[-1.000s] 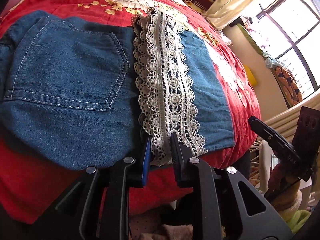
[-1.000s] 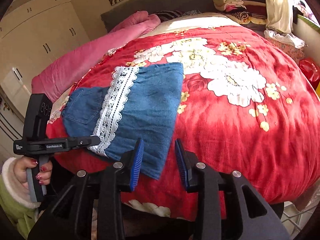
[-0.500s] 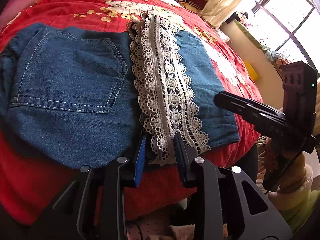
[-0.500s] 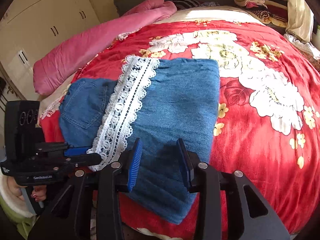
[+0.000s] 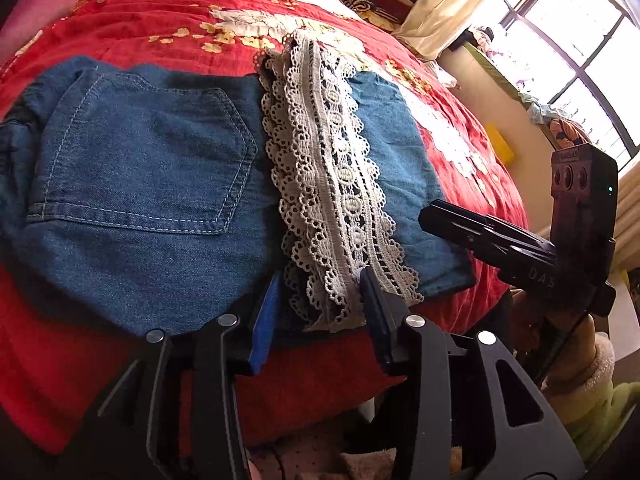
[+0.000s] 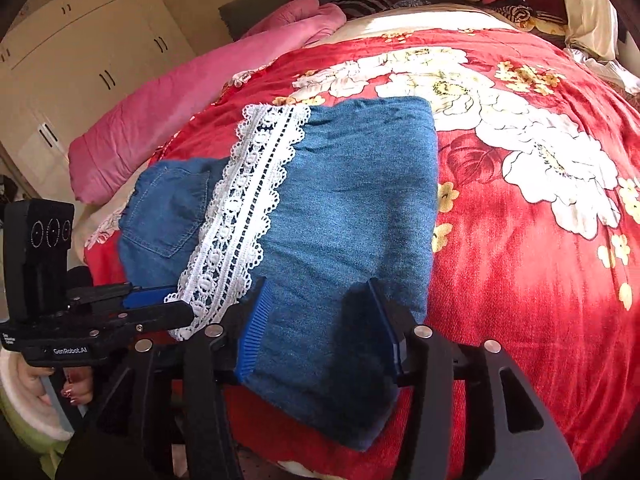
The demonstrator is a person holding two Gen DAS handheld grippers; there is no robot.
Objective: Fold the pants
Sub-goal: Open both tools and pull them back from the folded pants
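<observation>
Denim pants [image 6: 344, 208] folded on red bed [image 6: 520, 248], lace hem [image 5: 332, 208] atop; left hand-held gripper [image 5: 316, 312] and right hand-held gripper [image 6: 316, 332] just opening, released at near edge, likely fold set.

left gripper [image 5: 320, 296]: jaws just opening, apart around near lace end | pants [image 5: 132, 184]: folded denim, back pocket up, white lace band [image 5: 328, 184] across | bedspread [image 5: 160, 20]: red floral | right gripper [image 5: 432, 220]: over pants' right edge
</observation>
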